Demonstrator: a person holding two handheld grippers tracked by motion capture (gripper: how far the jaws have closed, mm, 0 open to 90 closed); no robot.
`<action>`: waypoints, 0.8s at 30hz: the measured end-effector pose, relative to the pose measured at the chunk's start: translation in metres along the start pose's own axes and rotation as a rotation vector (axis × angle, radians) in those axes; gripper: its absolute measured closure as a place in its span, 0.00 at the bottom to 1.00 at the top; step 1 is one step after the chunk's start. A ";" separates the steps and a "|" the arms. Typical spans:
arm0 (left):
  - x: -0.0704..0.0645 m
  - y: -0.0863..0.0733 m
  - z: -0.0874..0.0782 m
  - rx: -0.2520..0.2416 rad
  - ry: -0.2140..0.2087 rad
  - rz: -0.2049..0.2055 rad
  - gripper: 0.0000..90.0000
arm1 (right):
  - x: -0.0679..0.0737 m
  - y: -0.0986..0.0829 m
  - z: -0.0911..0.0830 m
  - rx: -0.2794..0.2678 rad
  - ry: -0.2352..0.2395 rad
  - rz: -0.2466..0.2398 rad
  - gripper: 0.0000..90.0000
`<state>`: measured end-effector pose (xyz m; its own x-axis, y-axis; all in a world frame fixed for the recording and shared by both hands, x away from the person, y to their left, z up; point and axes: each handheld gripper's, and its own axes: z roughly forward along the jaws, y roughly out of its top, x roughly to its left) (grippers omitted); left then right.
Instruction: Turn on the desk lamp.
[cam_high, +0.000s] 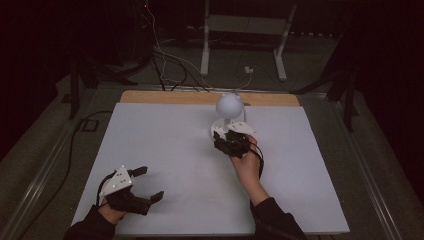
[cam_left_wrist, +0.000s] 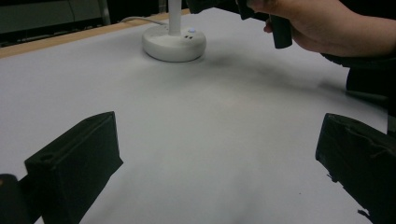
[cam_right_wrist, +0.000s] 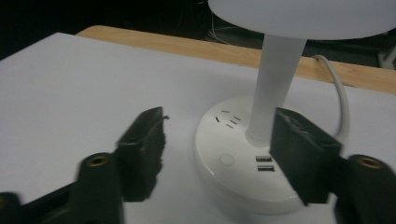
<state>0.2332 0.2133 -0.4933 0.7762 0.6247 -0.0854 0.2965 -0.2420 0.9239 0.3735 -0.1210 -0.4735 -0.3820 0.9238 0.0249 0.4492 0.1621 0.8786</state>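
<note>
A white desk lamp stands toward the back of the white table, with a round head (cam_high: 229, 105), a straight stem (cam_right_wrist: 276, 84) and a round base (cam_right_wrist: 236, 161). The base carries a socket, a round button (cam_right_wrist: 227, 159) and two USB ports (cam_right_wrist: 264, 164). My right gripper (cam_high: 226, 140) is open just in front of the base. In the right gripper view the right gripper (cam_right_wrist: 219, 126) has its jaws on either side of the base's near part, not touching it. My left gripper (cam_high: 151, 183) is open over the bare table at the front left, holding nothing.
The lamp's white cable (cam_right_wrist: 340, 105) runs off behind the base toward the wooden back edge (cam_high: 200, 97). In the left gripper view, the lamp base (cam_left_wrist: 174, 43) stands far ahead and the other hand (cam_left_wrist: 322, 25) reaches in at the top right. The white table top (cam_high: 165, 135) lies around both grippers.
</note>
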 end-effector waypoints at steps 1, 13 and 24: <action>0.000 0.000 0.000 0.003 0.001 0.001 0.00 | 0.000 0.000 0.001 0.004 -0.003 0.006 0.51; 0.000 0.000 0.000 0.004 0.001 -0.001 0.00 | -0.004 0.003 0.010 0.014 -0.015 0.023 0.90; 0.000 0.000 0.000 0.004 0.001 -0.001 0.00 | -0.005 0.003 0.026 0.054 -0.039 0.025 1.00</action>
<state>0.2334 0.2133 -0.4936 0.7753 0.6257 -0.0859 0.2993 -0.2444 0.9223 0.3975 -0.1158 -0.4831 -0.3385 0.9406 0.0265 0.5015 0.1565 0.8509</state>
